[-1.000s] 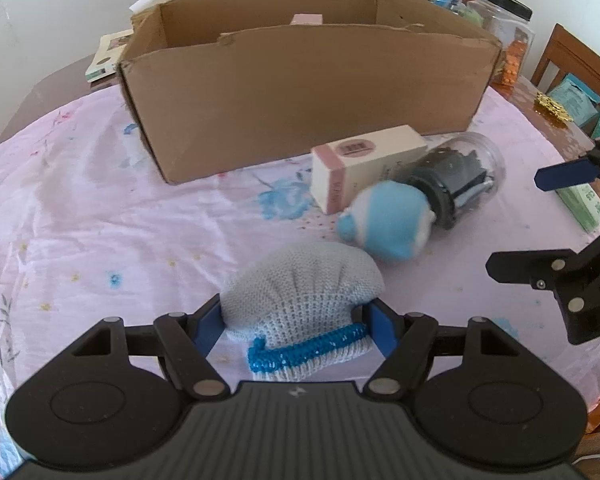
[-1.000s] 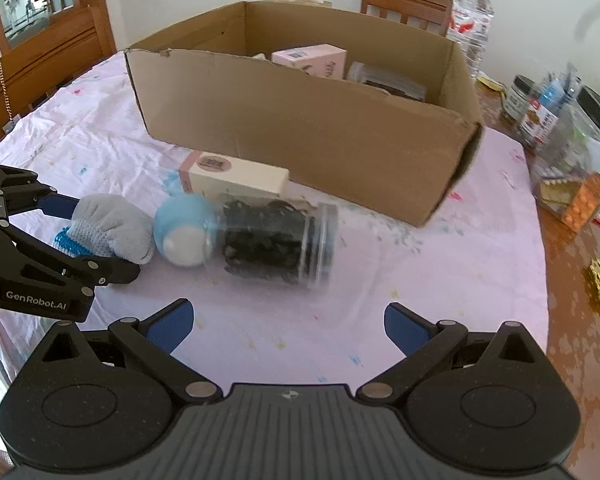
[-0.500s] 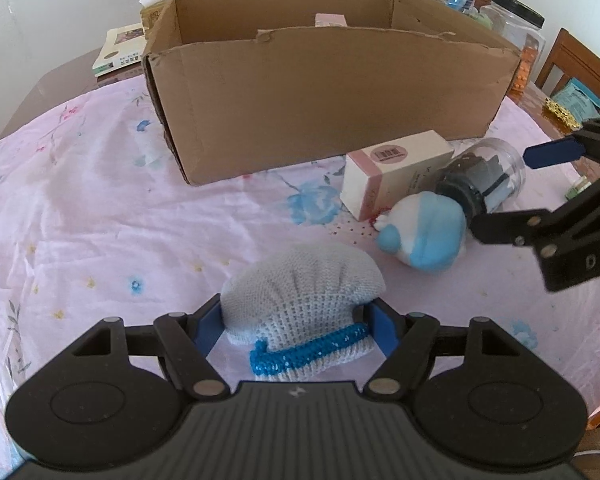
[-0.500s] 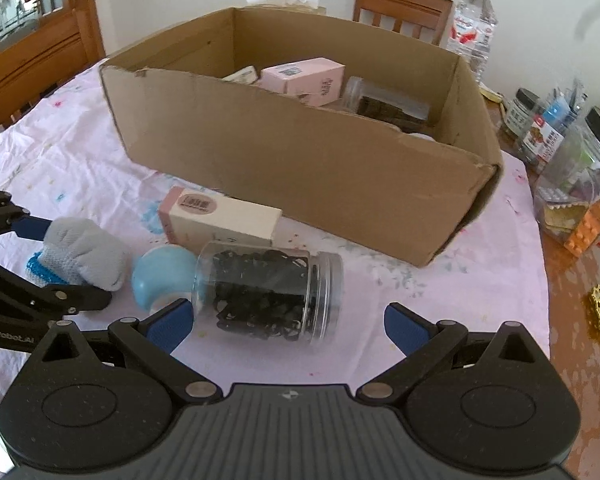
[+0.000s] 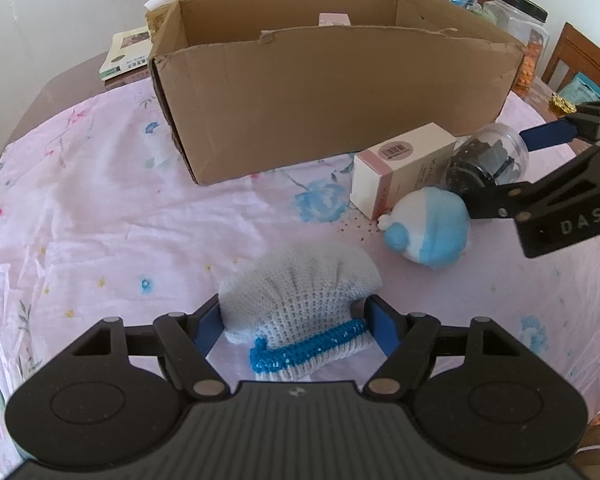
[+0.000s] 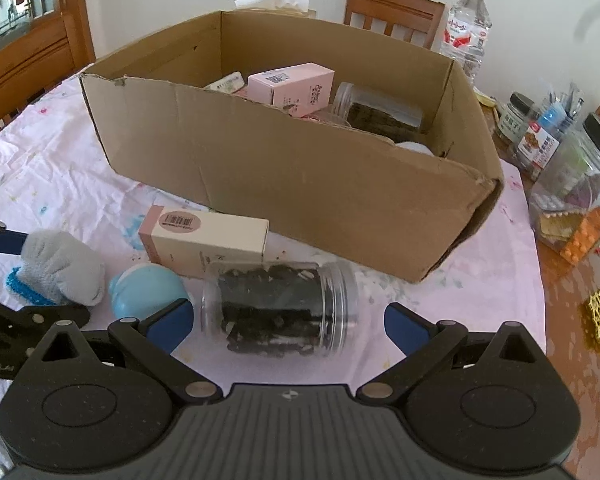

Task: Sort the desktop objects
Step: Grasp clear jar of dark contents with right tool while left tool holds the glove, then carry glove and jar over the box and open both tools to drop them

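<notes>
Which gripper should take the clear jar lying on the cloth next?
Right. The right gripper is open with its fingers either side of the clear jar. The left gripper is shut on the knitted glove.

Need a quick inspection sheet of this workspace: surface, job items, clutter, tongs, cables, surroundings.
Surface: table under a pink floral cloth, wrinkled.
Job's things: open cardboard box already holding a pink carton and a jar; outside it lie a knit glove, a blue-white ball, a cream carton and a clear jar on its side.
Clutter: bottles and jars at the table edge, book.
Tongs: left tongs shut on the glove; right tongs open around the clear jar.
Cables: nothing seen.
Surroundings: wooden chairs, white wall.
</notes>
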A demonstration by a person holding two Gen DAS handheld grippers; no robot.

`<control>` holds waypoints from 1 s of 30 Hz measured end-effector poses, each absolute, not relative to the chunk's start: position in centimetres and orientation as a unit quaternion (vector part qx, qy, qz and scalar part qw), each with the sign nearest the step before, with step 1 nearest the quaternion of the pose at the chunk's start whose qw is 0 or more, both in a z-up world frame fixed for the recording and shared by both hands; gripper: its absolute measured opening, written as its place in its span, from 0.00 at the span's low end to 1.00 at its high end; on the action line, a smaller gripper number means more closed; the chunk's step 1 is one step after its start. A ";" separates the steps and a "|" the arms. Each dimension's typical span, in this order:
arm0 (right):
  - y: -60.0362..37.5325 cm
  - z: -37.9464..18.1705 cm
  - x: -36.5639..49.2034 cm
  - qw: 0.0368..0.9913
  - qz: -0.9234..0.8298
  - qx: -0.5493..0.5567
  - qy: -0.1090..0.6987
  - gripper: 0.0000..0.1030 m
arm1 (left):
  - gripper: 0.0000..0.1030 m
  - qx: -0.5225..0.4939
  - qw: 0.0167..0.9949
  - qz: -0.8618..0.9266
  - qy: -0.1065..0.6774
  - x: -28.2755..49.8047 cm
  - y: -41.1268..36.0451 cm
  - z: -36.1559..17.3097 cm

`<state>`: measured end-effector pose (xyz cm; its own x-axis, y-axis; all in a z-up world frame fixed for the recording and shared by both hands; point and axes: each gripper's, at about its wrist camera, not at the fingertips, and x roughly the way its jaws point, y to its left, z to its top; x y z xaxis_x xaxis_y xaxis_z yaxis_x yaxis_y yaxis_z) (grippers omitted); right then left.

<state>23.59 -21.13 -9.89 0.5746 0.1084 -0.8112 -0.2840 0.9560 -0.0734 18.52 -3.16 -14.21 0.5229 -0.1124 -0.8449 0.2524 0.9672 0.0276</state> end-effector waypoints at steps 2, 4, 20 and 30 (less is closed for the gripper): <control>-21.1 -10.1 23.9 0.881 0.109 -0.103 0.448 1.00 | 0.73 0.066 0.870 -0.102 0.478 18.5 -3.1 -14.2; -21.2 -10.1 24.0 0.880 0.111 -0.106 0.450 0.99 | 0.73 0.059 0.872 -0.098 0.477 18.5 -3.0 -14.2; -20.9 -9.8 23.7 0.867 0.145 -0.115 0.462 0.78 | 0.69 0.080 0.876 -0.115 0.462 18.6 -3.5 -13.2; -21.8 -7.4 22.4 0.867 0.158 -0.128 0.455 0.77 | 0.69 0.077 0.881 -0.132 0.447 18.6 -3.3 -10.2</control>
<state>22.45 -21.84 -7.42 0.5357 0.1583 -0.8295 -0.3912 0.9170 -0.0776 18.61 -3.35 -10.20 0.5653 -0.1641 -0.8084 0.3019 0.9532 0.0176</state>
